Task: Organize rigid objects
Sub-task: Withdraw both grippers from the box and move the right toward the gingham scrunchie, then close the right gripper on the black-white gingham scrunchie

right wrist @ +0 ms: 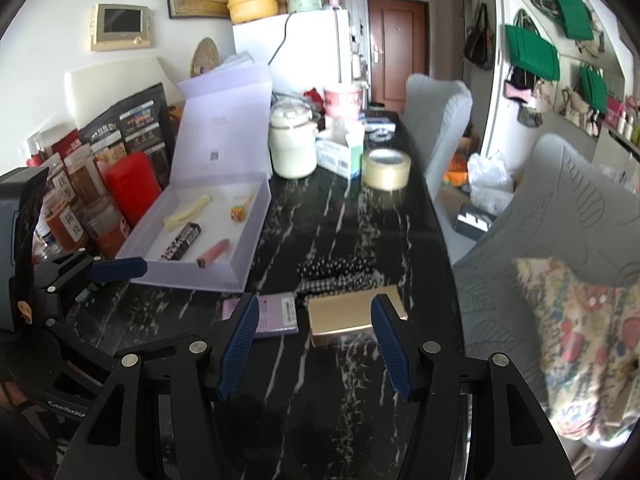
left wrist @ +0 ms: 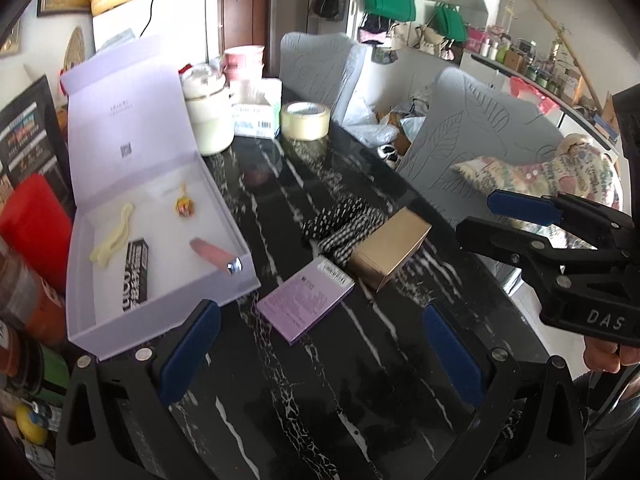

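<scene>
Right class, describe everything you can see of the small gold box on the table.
The gold box is a small closed rectangular carton, cardboard by its look, with a matte metallic finish. It lies flat on the black marbled table, beside the purple card. One end seems to touch the black-and-white patterned cloth. Neither gripper touches it.

Your left black two-finger gripper with blue pads points downward, its jaws spread wide with nothing between them. Your right black gripper with blue ribbed pads stands partly open, also empty. Your right hand grips its handle.
</scene>
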The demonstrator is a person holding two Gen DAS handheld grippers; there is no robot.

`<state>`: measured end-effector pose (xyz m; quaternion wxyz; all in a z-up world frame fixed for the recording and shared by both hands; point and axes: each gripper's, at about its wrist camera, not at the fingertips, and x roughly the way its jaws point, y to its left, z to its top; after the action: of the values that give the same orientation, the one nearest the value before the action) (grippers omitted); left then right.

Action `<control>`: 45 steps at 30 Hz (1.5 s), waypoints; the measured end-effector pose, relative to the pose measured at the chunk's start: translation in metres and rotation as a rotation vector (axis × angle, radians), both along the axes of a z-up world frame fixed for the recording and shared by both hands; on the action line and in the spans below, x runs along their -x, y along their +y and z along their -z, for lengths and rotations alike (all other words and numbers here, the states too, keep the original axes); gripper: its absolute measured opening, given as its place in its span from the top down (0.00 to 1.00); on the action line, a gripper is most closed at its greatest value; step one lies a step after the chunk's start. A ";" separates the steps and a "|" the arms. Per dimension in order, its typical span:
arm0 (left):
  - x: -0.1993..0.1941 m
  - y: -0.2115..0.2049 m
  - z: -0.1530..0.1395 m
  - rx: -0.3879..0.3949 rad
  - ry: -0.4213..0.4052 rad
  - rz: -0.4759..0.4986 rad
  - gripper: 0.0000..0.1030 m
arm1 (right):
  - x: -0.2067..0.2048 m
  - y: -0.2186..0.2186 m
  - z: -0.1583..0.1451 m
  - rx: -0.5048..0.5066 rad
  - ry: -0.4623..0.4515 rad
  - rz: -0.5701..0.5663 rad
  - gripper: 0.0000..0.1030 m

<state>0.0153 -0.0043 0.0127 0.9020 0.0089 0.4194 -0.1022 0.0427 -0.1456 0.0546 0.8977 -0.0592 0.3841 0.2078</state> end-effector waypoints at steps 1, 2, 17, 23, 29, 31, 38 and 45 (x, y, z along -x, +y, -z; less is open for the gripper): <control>0.000 0.000 0.004 -0.003 0.001 -0.008 0.00 | -0.004 0.000 0.006 -0.001 0.012 -0.001 0.43; -0.001 0.001 0.007 -0.006 -0.002 -0.016 0.00 | -0.006 0.000 0.009 -0.001 0.019 -0.001 0.43; -0.024 0.006 0.032 0.067 0.002 -0.069 0.00 | -0.075 0.019 0.065 0.060 0.126 -0.032 0.40; -0.037 0.006 0.039 0.053 0.010 -0.086 0.00 | -0.108 0.025 0.084 0.109 0.172 -0.033 0.40; -0.048 0.007 0.046 0.068 0.034 -0.094 0.00 | -0.132 0.025 0.100 0.124 0.231 -0.006 0.40; -0.050 0.005 0.048 0.061 0.037 -0.093 0.00 | -0.138 0.026 0.104 0.141 0.239 0.002 0.40; -0.051 0.001 0.050 0.047 0.045 -0.088 0.00 | -0.157 0.028 0.119 0.149 0.325 0.015 0.39; -0.048 0.005 0.051 0.063 0.055 -0.097 0.00 | -0.147 0.029 0.120 0.149 0.337 -0.041 0.39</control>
<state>0.0635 0.0012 -0.0383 0.8939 -0.0426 0.4405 -0.0717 0.1895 -0.1165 -0.0652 0.8094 -0.0979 0.5419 0.2040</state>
